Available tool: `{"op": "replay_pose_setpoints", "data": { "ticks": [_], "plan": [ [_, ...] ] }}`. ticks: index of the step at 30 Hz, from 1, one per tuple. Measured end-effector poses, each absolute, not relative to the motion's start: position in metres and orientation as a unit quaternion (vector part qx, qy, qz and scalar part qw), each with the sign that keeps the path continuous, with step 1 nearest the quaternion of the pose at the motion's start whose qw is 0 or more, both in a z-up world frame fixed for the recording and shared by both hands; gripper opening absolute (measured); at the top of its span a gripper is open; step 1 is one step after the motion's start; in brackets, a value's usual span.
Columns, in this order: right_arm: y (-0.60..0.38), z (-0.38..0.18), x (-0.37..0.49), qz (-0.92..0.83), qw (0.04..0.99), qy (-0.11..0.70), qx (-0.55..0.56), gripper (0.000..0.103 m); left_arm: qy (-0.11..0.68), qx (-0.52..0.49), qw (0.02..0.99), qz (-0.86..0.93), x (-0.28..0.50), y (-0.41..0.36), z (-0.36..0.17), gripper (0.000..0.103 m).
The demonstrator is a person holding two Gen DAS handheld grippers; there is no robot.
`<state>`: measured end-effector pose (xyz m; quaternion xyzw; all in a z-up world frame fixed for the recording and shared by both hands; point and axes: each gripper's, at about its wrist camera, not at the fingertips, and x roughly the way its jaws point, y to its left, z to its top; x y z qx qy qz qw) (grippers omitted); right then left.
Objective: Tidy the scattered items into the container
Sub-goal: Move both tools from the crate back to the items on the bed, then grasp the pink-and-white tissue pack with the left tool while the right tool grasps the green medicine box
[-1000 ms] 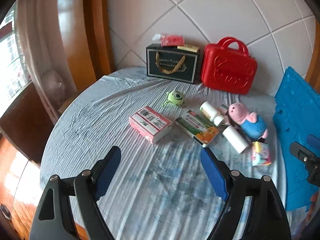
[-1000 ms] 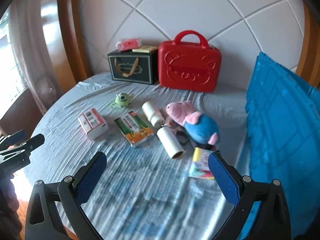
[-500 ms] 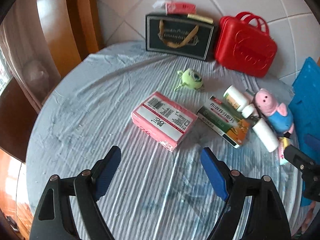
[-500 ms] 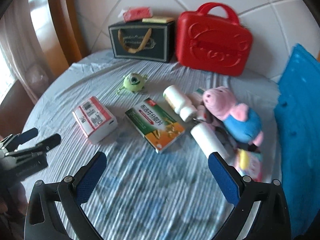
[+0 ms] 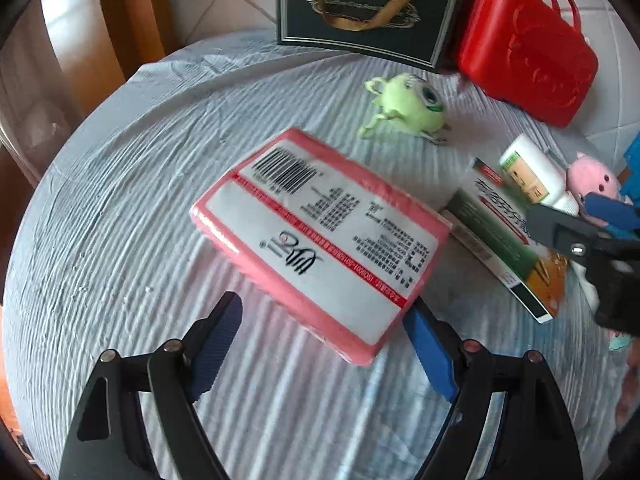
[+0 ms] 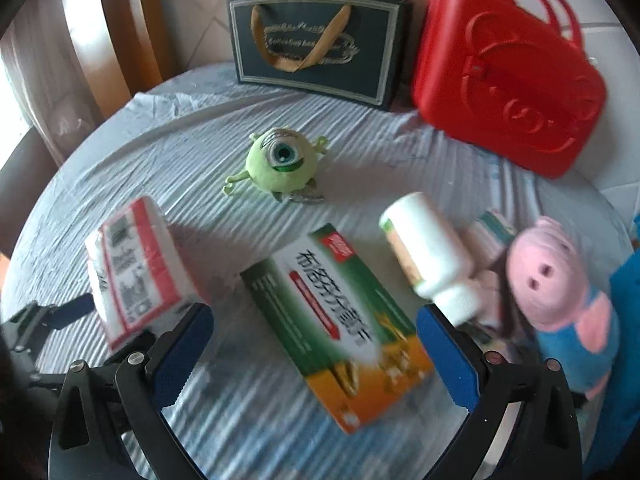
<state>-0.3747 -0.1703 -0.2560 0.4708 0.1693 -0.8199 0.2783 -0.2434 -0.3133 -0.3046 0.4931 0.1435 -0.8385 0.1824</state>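
My left gripper point(image 5: 324, 336) is open, its blue pads on either side of the near corner of a pink tissue pack point(image 5: 320, 236) lying on the table. My right gripper point(image 6: 316, 344) is open over a green and orange medicine box point(image 6: 340, 320); the box lies between the pads, untouched. The tissue pack point(image 6: 136, 272) shows left in the right wrist view. A green one-eyed plush point(image 6: 280, 164), a white bottle point(image 6: 432, 256) and a pink pig plush point(image 6: 560, 292) lie nearby. The blue container's edge point(image 6: 628, 288) is at far right.
A dark gift bag point(image 6: 316, 48) and a red plastic case point(image 6: 508, 84) stand at the back against the tiled wall. The round table has a wrinkled light-blue cloth point(image 5: 120, 240). Wooden panelling is at the left.
Both grippers have moved forward and down toward the table. The left has closed in on the pink tissue pack, the right on the green and orange box. Both stay open.
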Motion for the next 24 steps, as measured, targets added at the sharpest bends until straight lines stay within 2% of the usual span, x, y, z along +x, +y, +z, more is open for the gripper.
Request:
{"op": "replay_pose_setpoints", "data": {
  "ticks": [4,7,11,14,17,20,23,24],
  "plan": [
    [-0.192,-0.270,-0.373,-0.807,0.294,0.165,0.485,0.103,0.113,0.500,0.250,-0.821,-0.224,-0.351,-0.304,0.082],
    [-0.205,-0.272,-0.368,-0.800,0.304,0.164,0.490,0.103,0.126,0.501,0.275,-0.811,-0.209,-0.379,-0.299,0.082],
    [-0.203,-0.267,-0.361,-0.802,0.301,0.162,0.490,0.103,0.165,0.471,0.226,-0.837,-0.212,-0.374,-0.270,0.082],
    [-0.189,-0.267,-0.360,-0.808,0.285,0.164,0.489,0.103,0.143,0.467,0.196,-0.850,-0.235,-0.349,-0.262,0.083],
    [-0.172,-0.275,-0.365,-0.810,0.268,0.164,0.496,0.103,0.122,0.484,0.193,-0.845,-0.260,-0.331,-0.279,0.083],
    [-0.158,-0.286,-0.373,-0.810,0.251,0.170,0.502,0.103,0.067,0.483,0.238,-0.840,-0.281,-0.325,-0.291,0.088],
    [-0.150,-0.294,-0.385,-0.810,0.245,0.173,0.503,0.103,0.054,0.480,0.250,-0.839,-0.294,-0.327,-0.296,0.097],
    [-0.148,-0.297,-0.389,-0.809,0.246,0.174,0.505,0.103,0.051,0.479,0.254,-0.839,-0.298,-0.329,-0.297,0.097]
  ]
}}
